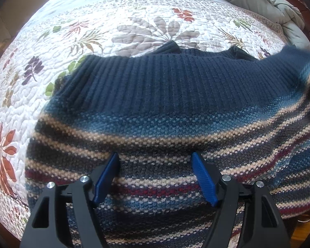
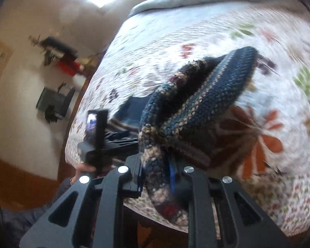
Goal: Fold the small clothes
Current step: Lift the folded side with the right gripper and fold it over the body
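The left gripper [image 1: 155, 160] has its fingers spread above the striped sweater [image 1: 155, 107] on the quilted bed [image 1: 51, 47]. Only the right wrist view shows the right gripper [image 2: 161, 171] pinching a raised fold.

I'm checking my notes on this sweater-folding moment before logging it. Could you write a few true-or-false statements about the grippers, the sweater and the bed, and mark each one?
1. The left gripper is open, its blue pads apart above the striped knit sweater. True.
2. The right gripper holds nothing. False: it is shut on a bunched part of the sweater.
3. The sweater lies on a floral quilt. True.
4. The sweater's ribbed band is red. False: it is navy blue.
5. The quilt is plain grey. False: it is white with leaf and flower prints.
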`<state>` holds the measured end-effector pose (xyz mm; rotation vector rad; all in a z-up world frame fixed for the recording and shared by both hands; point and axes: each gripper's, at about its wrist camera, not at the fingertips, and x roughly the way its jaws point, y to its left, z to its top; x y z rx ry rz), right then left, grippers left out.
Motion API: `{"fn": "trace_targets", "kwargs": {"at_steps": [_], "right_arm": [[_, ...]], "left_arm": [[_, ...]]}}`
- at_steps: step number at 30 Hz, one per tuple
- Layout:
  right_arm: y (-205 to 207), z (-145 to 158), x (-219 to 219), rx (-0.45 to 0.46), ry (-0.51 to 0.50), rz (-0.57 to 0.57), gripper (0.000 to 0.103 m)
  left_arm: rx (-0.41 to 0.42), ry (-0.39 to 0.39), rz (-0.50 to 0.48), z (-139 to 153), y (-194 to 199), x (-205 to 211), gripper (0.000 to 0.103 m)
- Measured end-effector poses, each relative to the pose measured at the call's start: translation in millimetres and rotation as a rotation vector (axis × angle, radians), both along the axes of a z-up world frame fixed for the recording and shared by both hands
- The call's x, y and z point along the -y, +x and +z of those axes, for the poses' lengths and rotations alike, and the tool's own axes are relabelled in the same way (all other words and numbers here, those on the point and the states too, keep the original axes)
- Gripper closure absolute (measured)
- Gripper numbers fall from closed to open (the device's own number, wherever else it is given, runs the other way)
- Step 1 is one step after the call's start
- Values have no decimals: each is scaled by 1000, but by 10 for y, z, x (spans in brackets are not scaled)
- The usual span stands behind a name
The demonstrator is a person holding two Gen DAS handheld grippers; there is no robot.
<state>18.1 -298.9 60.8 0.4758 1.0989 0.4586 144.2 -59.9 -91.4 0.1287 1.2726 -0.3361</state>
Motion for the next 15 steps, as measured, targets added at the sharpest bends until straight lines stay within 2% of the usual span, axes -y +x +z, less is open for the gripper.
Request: {"fn": "trace_targets", "kwargs": {"at_steps": [4, 8, 10, 13, 15], "right_arm": [[103, 16, -524, 16, -60, 112, 85], [143, -120, -965, 10, -124, 213, 85], [179, -231, -1125, 0, -150, 241, 85], [221, -418, -1261, -27, -176, 271, 85], [253, -560, -1365, -51, -196, 292, 85]], "left_arm": [[-6, -10, -2, 3, 6, -14, 29], [-28, -36, -6, 47, 24, -73, 29], [-38, -61, 17, 126, 41, -202, 30], [16, -6, 102, 250, 63, -521, 30], [22, -16, 117, 277, 67, -670, 30]]}}
